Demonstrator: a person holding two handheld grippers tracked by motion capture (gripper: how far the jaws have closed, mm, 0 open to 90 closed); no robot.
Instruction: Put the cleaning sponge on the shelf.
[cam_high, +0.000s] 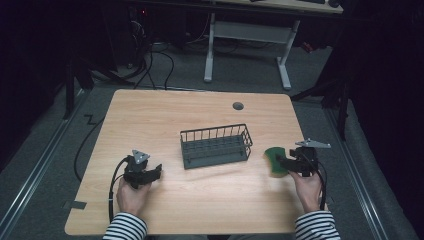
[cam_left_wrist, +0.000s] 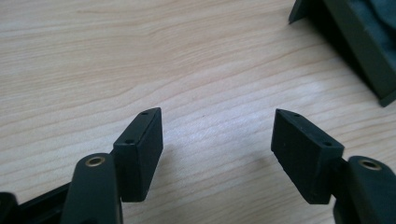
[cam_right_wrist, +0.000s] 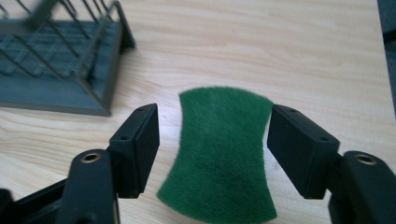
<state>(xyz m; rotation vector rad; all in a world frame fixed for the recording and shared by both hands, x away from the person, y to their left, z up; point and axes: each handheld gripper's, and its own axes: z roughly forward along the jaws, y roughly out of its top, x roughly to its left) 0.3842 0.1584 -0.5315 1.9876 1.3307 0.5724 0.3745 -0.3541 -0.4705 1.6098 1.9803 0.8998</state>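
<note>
A person sits at a light wooden desk (cam_high: 200, 107), a gripper in each hand. At the near left, the left gripper (cam_high: 149, 174) hovers low over bare wood, jaws spread wide with nothing between them. In the middle of the desk stands a dark wire basket (cam_high: 216, 146), long side facing the person, with nothing visible inside.

At the near right, just beside the basket's right end but apart from it, a green scouring sponge (cam_high: 274, 160) lies flat on the desk. The right gripper (cam_high: 281, 161) is at the sponge, reaching in from its right side. In the right gripper view the sponge (cam_right_wrist: 222, 154) lies between the two released jaws: the left pad stands clear of it, and the right pad sits at its edge, contact uncertain.

To grasp it well, the gripper should probably settle lower, centre on the sponge's narrow waist, then close evenly so the soft pad does not twist or slip out.
</note>
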